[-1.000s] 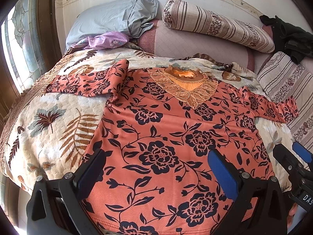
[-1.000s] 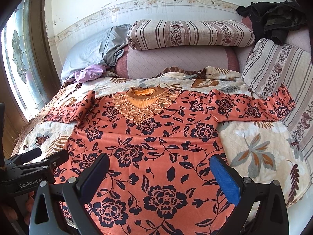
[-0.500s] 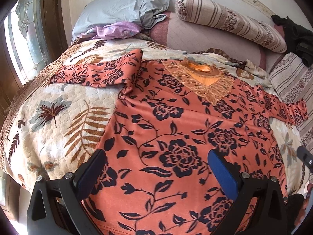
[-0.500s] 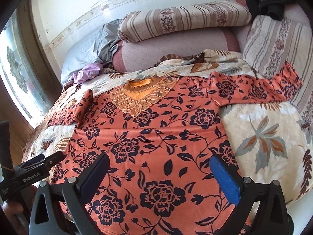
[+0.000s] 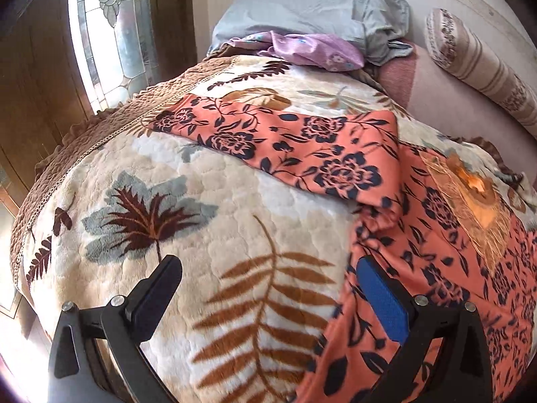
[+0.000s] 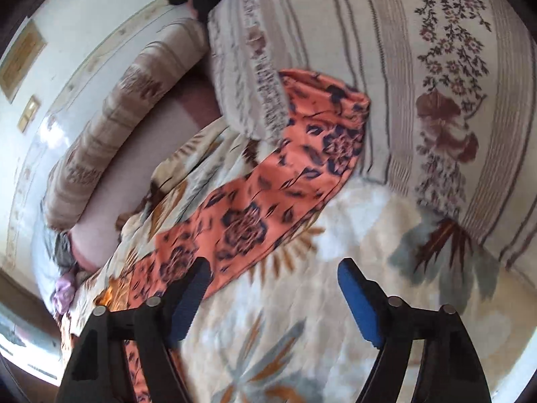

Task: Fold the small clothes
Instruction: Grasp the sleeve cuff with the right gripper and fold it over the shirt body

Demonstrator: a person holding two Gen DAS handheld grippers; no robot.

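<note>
Currently the orange floral garment (image 5: 419,235) lies spread flat on the leaf-patterned blanket (image 5: 201,235) of the bed. In the left wrist view, one sleeve (image 5: 285,141) extends across the blanket toward the window side, and the embroidered neckline (image 5: 470,201) faces the pillows. The left tool (image 5: 268,288) hovers above the garment's side edge, jaws wide and holding nothing; its blue-padded finger is over the orange fabric, the other finger over bare blanket. In the right wrist view, which is motion-blurred, the opposite sleeve (image 6: 268,194) runs across the blanket, its cuff resting against a striped cushion (image 6: 436,84). The right tool (image 6: 272,285) is near that sleeve, jaws wide and holding nothing. A grey pillow (image 5: 319,10) and a lilac cloth (image 5: 312,50) lie at the head of the bed.
</note>
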